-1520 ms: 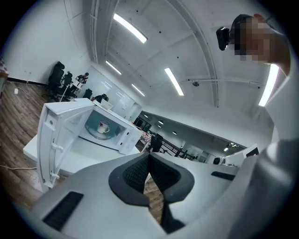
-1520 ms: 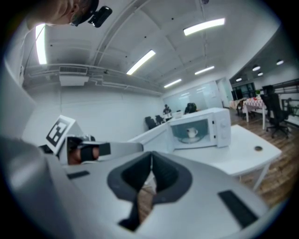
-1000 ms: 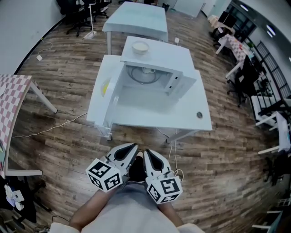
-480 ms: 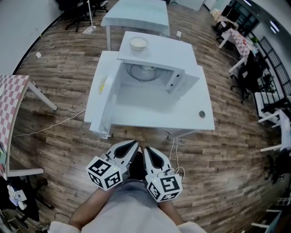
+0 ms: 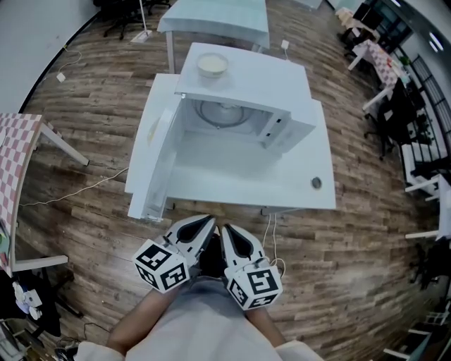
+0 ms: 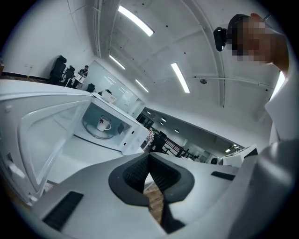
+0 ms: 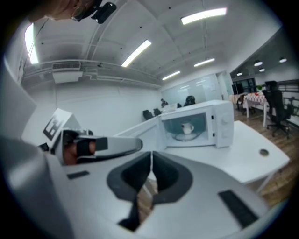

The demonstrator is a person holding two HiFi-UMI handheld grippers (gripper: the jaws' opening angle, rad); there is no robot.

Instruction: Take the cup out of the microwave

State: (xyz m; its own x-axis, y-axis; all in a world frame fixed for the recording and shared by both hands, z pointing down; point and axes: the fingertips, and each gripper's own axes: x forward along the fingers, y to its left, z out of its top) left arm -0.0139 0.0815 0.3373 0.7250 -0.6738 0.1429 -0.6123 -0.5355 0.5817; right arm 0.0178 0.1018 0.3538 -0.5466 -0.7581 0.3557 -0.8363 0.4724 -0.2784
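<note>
A white cup with a red mark stands on the glass turntable inside the open white microwave; it also shows as the cup in the right gripper view. The microwave door hangs open to the left. My left gripper and right gripper are side by side over the wooden floor, short of the table's near edge and well apart from the cup. Both are shut with nothing between them, as the left gripper and right gripper show close up.
The microwave sits on a white table with a small round grommet. A bowl rests on the microwave's top. Another white table stands behind, a checkered table at left, and a cable crosses the floor.
Both grippers have moved forward together toward the table; the table and microwave sit closer and larger in the head view. The jaws stay shut.
</note>
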